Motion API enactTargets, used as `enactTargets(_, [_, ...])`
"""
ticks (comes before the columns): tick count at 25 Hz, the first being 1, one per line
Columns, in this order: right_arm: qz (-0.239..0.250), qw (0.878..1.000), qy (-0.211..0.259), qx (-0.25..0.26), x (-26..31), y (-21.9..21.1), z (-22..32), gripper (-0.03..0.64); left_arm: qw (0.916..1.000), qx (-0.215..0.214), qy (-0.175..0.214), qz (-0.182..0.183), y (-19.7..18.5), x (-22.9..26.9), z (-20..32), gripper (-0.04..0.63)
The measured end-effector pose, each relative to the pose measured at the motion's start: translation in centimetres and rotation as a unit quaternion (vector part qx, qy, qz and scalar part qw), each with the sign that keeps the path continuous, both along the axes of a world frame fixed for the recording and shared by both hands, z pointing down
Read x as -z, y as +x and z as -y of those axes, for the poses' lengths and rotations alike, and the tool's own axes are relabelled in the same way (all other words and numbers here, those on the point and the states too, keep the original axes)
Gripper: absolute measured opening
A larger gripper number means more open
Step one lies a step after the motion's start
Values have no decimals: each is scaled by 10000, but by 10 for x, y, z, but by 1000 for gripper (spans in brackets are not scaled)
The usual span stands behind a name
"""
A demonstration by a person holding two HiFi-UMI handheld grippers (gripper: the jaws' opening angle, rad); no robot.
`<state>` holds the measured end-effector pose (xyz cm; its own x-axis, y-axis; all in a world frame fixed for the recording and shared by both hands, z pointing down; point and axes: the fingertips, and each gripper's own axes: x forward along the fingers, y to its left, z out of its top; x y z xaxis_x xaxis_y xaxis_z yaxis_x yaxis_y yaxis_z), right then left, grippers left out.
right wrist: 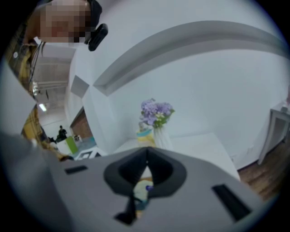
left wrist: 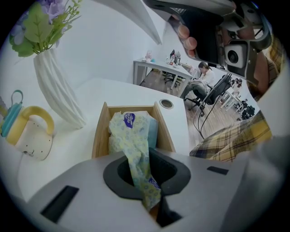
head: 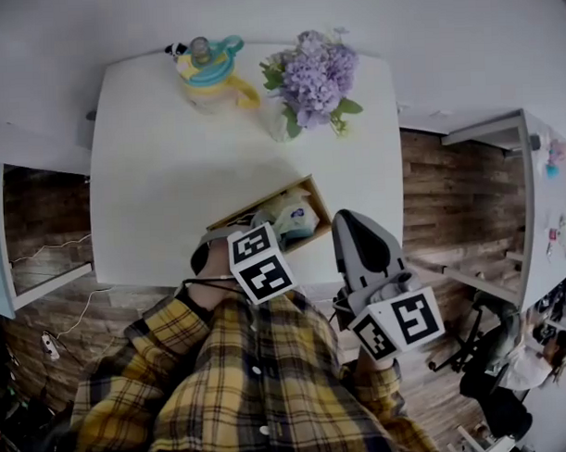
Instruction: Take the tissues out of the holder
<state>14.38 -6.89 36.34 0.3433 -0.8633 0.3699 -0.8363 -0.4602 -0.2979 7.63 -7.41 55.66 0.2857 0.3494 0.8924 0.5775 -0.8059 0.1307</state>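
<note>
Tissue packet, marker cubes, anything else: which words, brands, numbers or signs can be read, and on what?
The blue label on the tissue packet: too blurred to read.
The marker cubes: square black-and-white codes, no letters.
Elsewhere: nothing legible.

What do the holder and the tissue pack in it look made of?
The holder looks like light wood, matte: pale tan flat walls with plain edges. The tissue pack seems to be thin soft plastic film, printed: it creases and twists into a narrow strip.
</note>
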Motion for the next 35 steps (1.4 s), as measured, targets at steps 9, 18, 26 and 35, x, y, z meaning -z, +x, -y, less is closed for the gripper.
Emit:
enactTargets(9, [-104, 9998, -14, 163, 7, 0, 8, 11, 9993, 179, -187, -261, 0, 31, 3, 41])
enactTargets(18, [-424, 9982, 8, 414, 31, -1, 24, 11, 9945, 504, -596, -705, -1, 72, 8, 41])
enactTargets(26, [-670, 9949, 67, 751, 45, -6, 45, 11, 9752, 1380, -865, -1501, 4, 115, 45, 41])
enactTargets(35, [-704, 9904, 264, 1164, 54, -23, 74, 11, 9099, 2621, -725, -3133, -1, 202, 124, 41])
